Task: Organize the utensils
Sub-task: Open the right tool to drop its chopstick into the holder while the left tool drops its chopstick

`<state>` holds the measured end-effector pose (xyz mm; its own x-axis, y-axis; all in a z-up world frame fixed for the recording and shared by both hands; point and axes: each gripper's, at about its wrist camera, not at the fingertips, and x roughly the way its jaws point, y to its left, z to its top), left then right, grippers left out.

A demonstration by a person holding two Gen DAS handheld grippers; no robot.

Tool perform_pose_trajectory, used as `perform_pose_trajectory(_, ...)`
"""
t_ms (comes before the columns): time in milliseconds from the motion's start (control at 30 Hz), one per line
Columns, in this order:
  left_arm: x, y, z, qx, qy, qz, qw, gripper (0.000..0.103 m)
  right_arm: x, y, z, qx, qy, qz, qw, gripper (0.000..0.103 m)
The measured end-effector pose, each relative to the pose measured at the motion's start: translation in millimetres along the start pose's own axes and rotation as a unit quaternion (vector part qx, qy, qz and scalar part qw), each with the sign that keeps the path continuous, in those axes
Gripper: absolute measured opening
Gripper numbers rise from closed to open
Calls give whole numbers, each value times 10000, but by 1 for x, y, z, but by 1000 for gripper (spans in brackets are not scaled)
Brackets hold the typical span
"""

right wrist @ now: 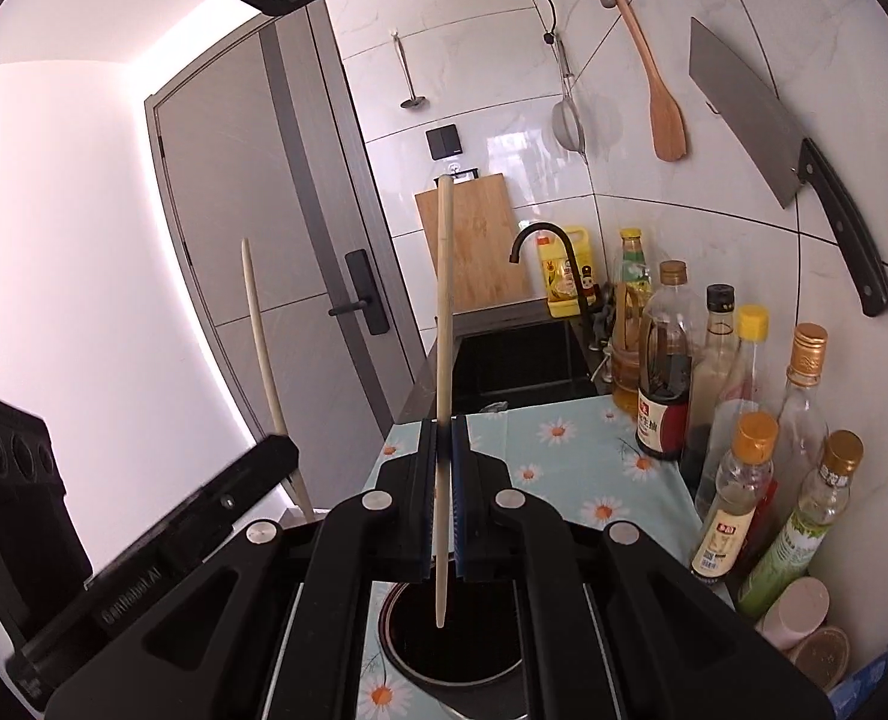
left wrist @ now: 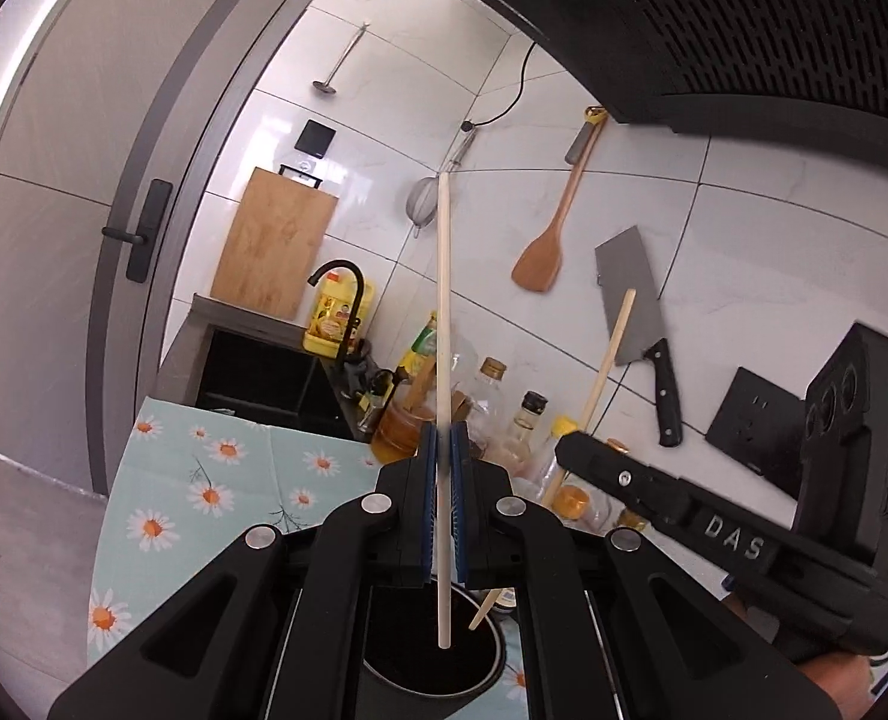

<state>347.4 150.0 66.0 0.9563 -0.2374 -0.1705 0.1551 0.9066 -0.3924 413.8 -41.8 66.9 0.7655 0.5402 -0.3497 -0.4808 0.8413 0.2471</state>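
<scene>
Chopsticks: one clamped upright in left gripper (left wrist: 443, 450), one in right gripper (right wrist: 443, 450), lower tips poised over dark holder cup (left wrist: 432, 654). Neither released; both insertions remain.

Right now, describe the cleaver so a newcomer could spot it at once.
Start at the white tiled wall behind the counter, where utensils hang in a row. Go right past the strainer and the wooden spatula. The cleaver is next: the only one with a broad grey rectangular blade and a black riveted handle, hanging tilted, handle lowest.
</scene>
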Motion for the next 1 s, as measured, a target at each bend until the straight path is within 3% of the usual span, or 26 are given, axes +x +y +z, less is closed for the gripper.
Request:
perform_pose_trajectory(267,19,8,-19,-80,75,17,9999,4,18,-12,-14,237,256,-186,9992,6)
perform_pose_trajectory(600,42,8,-52,-76,568,188,9982,4,37,-30,-43,470,698,-264,9961,6)
perform_pose_trajectory(700,44,8,-58,-118,762,128,9969,5,39,-34,-44,613,902,-219,9938,17)
perform_pose_trajectory(1000,32,11,-54,-135,854,312,9958,5,21,-41,-39,945,958,-153,9908,17)
